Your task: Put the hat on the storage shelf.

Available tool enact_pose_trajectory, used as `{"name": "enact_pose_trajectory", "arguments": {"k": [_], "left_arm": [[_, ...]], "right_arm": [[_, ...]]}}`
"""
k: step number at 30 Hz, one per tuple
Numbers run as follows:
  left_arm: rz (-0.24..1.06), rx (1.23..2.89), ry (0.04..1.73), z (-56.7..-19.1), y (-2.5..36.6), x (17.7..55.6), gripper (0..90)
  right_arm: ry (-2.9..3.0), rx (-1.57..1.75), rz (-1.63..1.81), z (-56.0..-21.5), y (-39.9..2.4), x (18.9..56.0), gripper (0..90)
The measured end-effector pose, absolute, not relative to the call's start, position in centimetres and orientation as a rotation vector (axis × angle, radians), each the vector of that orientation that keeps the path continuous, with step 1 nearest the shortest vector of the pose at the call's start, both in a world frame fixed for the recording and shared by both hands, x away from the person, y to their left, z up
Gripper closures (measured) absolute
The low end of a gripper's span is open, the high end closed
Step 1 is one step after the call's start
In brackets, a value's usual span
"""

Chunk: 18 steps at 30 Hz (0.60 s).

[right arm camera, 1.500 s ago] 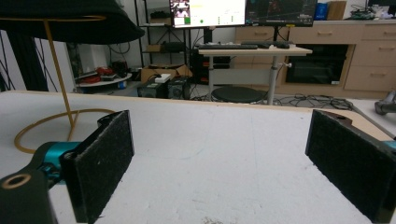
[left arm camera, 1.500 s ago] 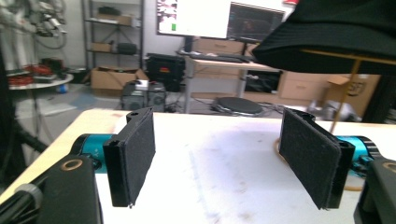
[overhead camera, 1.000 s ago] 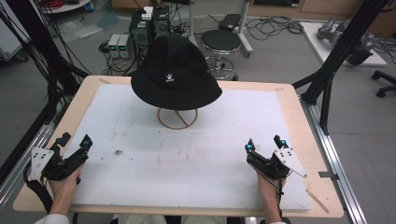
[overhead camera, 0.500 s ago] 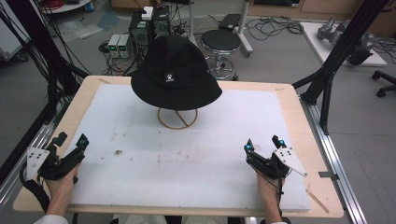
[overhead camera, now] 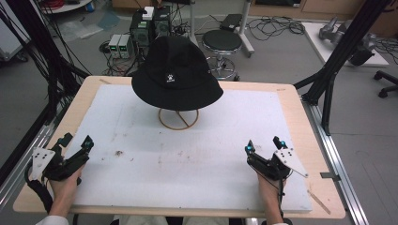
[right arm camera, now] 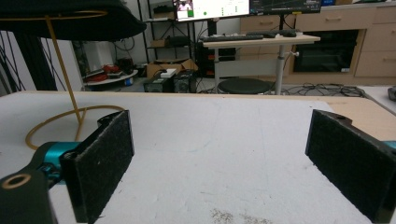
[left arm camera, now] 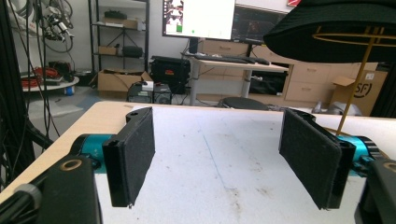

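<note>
Black hat (overhead camera: 177, 72) perched on a wire stand (overhead camera: 178, 119) at the far middle of the surface (overhead camera: 141, 154), well apart from both hands. Left gripper (overhead camera: 75, 143) low at the near left corner, jaws spread wide, nothing between the pads (left arm camera: 133, 154). Right gripper (overhead camera: 263, 144) at the near right, jaws wide too, pads (right arm camera: 102, 163) bare. Likely step: reaching forward to take the hat off its stand. Best done by bringing both in level from either side, meeting the brim at opposite edges, closing gently on the soft fabric only, clear of the thin wire hoop under it. Then lifting straight up, evenly, so as not to tip the light stand or drag it along.
</note>
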<state>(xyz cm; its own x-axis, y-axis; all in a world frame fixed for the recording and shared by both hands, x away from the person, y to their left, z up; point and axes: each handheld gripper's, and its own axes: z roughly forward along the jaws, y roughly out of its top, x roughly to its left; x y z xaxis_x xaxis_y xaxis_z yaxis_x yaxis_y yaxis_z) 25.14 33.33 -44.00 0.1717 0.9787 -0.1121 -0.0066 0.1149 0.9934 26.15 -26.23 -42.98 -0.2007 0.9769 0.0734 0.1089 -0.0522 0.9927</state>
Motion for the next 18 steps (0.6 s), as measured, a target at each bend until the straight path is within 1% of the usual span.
{"name": "enact_pose_trajectory", "arguments": {"k": [18], "left_arm": [[1.002, 1.191, 1.126, -44.06, 33.43, 25.28, 27.6]], "right_arm": [[1.419, 1.237, 1.357, -43.04, -26.21, 26.07, 7.0]]}}
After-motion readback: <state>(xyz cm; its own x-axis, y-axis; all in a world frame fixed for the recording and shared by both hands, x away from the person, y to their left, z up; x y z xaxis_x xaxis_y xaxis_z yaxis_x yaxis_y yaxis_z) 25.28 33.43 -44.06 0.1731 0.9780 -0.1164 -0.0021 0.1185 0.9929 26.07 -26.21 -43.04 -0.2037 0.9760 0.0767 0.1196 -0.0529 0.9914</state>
